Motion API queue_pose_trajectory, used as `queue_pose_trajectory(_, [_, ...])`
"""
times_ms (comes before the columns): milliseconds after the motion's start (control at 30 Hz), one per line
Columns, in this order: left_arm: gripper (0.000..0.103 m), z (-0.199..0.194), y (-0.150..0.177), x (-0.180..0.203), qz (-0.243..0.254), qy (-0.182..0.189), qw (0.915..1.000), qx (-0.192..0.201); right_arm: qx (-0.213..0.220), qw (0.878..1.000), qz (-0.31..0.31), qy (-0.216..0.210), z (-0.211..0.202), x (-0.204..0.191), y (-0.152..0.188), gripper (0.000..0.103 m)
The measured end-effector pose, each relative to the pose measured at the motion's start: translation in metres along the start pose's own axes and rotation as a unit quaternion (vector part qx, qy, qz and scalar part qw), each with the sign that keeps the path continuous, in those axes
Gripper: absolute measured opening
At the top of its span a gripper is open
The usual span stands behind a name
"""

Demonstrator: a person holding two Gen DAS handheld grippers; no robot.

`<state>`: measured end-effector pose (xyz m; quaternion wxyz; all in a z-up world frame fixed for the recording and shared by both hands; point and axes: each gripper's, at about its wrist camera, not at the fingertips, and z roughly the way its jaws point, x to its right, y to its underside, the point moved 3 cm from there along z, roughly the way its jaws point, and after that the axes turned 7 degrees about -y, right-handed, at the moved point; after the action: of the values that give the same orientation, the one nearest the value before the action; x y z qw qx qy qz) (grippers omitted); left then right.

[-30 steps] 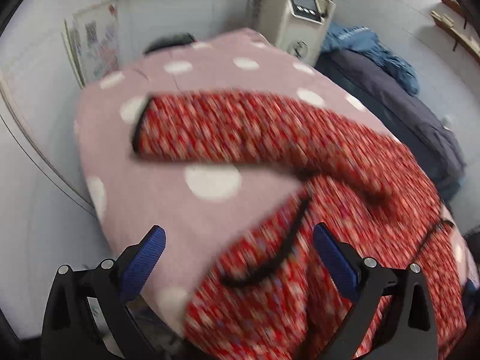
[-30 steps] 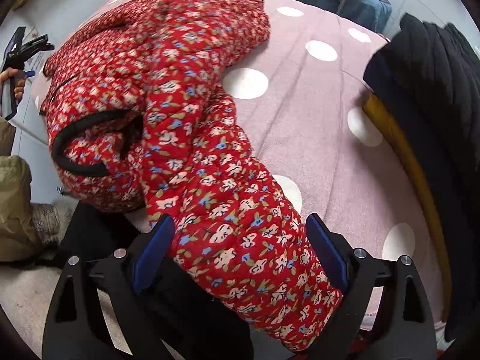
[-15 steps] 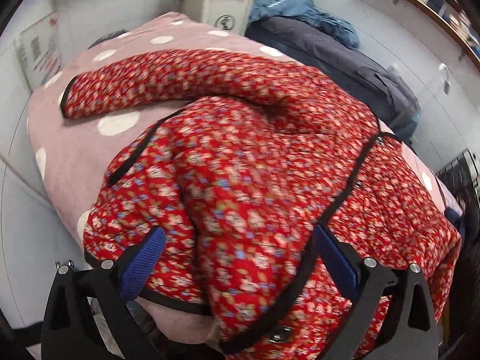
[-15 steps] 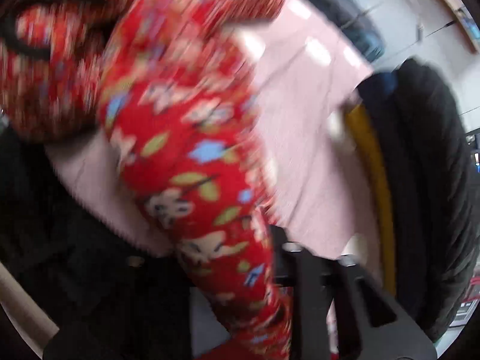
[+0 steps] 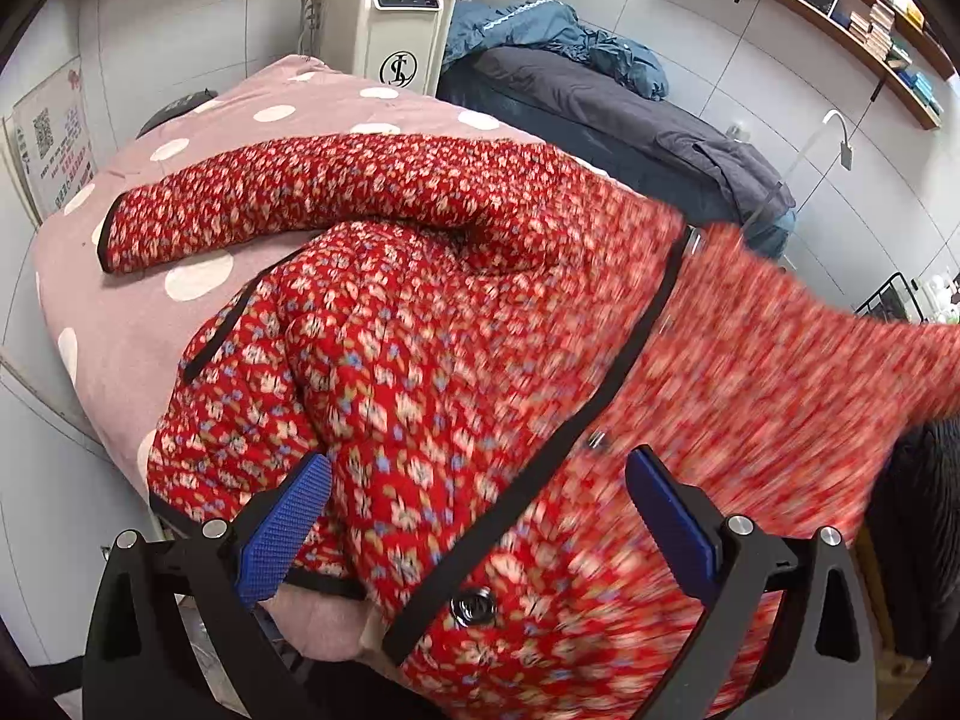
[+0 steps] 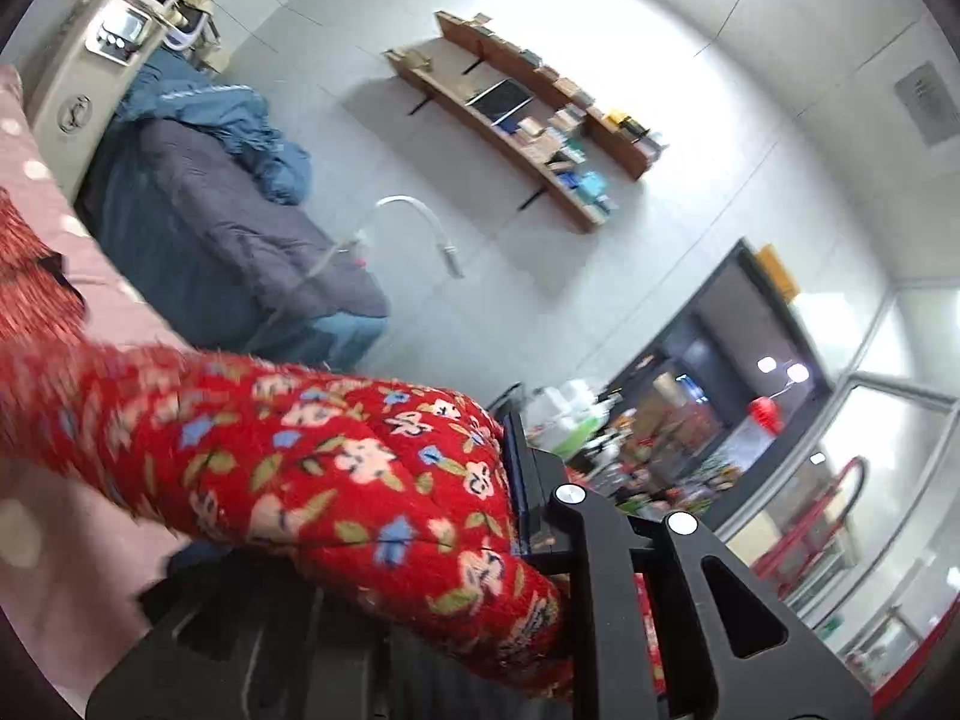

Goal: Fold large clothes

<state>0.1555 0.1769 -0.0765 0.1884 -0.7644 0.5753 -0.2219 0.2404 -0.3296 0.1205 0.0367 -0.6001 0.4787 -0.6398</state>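
A red floral padded jacket [image 5: 432,360] with black trim lies bunched on a pink polka-dot bed [image 5: 198,138]. Its left sleeve [image 5: 312,192] stretches across the bed toward the left. My left gripper [image 5: 474,516] is open just above the jacket's front hem, its blue pads [image 5: 282,528] either side of the fabric without holding it. My right gripper [image 6: 480,516] is shut on the other sleeve [image 6: 336,468] and holds it lifted in the air. That sleeve shows blurred at the right of the left wrist view [image 5: 840,348].
A white machine [image 5: 390,18] stands behind the bed. A second bed with dark and blue bedding [image 5: 600,102] lies beyond. Wall shelves [image 6: 528,120] carry books. Black clothing [image 5: 918,528] hangs at the right. A cluttered area [image 6: 630,450] lies far right.
My right gripper has swung the gripped sleeve up and across, tilting toward the room. The left gripper has settled slightly nearer the jacket's hem, still open.
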Motion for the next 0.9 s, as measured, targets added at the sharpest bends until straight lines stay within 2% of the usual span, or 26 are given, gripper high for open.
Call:
queue_pose_trajectory(67, [0.096, 0.004, 0.005, -0.005, -0.003, -0.001, 1.0, -0.008, -0.005, 0.999, -0.018, 0.029, 0.013, 0.002, 0.009, 0.015])
queue_pose_trajectory(133, [0.096, 0.009, 0.009, -0.009, -0.008, 0.001, 0.9998, -0.016, -0.037, 0.998, -0.025, 0.04, 0.039, -0.001, 0.032, 0.018])
queue_pose_trajectory(167, [0.096, 0.011, 0.01, -0.011, -0.011, 0.006, 0.9997, -0.021, -0.074, 0.996, -0.03, 0.035, 0.058, -0.009, 0.048, 0.023])
queue_pose_trajectory(200, [0.096, 0.014, 0.012, -0.012, -0.014, 0.011, 0.9995, -0.027, -0.11, 0.993, -0.029, 0.02, 0.078, -0.013, 0.067, 0.037])
queue_pose_trajectory(267, [0.096, 0.018, 0.013, -0.013, -0.016, 0.018, 0.9991, -0.035, -0.179, 0.984, -0.025, -0.012, 0.1, -0.027, 0.105, 0.056])
queue_pose_trajectory(300, [0.096, 0.018, 0.014, -0.014, -0.014, 0.019, 0.9991, -0.036, -0.205, 0.978, -0.031, -0.03, 0.103, -0.04, 0.123, 0.062])
queue_pose_trajectory(333, [0.096, 0.018, 0.015, -0.014, -0.01, 0.018, 0.9992, -0.035, -0.209, 0.976, -0.045, -0.039, 0.1, -0.051, 0.135, 0.064])
queue_pose_trajectory(433, [0.096, 0.025, 0.018, -0.018, -0.003, 0.008, 0.9992, -0.04, -0.161, 0.981, -0.111, 0.002, 0.064, -0.071, 0.148, 0.077])
queue_pose_trajectory(467, [0.096, 0.027, 0.018, -0.02, -0.006, 0.011, 0.999, -0.043, -0.151, 0.982, -0.116, 0.011, 0.053, -0.072, 0.149, 0.082])
queue_pose_trajectory(500, [0.096, 0.028, 0.018, -0.021, -0.01, 0.014, 0.9989, -0.045, -0.147, 0.983, -0.111, 0.01, 0.042, -0.068, 0.152, 0.088])
queue_pose_trajectory(567, [0.096, 0.027, 0.018, -0.023, -0.015, 0.014, 0.9989, -0.042, -0.147, 0.985, -0.092, -0.005, 0.021, -0.064, 0.154, 0.093])
queue_pose_trajectory(633, [0.096, 0.026, 0.017, -0.028, -0.013, 0.006, 0.9992, -0.036, -0.146, 0.985, -0.083, -0.02, 0.001, -0.066, 0.153, 0.093])
queue_pose_trajectory(700, [0.096, 0.025, 0.018, -0.032, -0.007, 0.001, 0.9994, -0.033, -0.12, 0.99, -0.071, -0.031, -0.036, -0.065, 0.154, 0.093])
queue_pose_trajectory(800, [0.096, 0.025, 0.015, -0.046, -0.012, -0.009, 0.9995, -0.029, -0.076, 0.994, -0.011, -0.083, -0.074, -0.061, 0.137, 0.096])
queue_pose_trajectory(833, [0.096, 0.025, 0.014, -0.054, -0.018, -0.012, 0.9994, -0.026, -0.066, 0.99, 0.018, -0.119, -0.082, -0.065, 0.132, 0.097])
queue_pose_trajectory(900, [0.096, 0.023, 0.01, -0.067, -0.03, -0.016, 0.9992, -0.019, -0.066, 0.972, 0.068, -0.216, -0.095, -0.079, 0.124, 0.097])
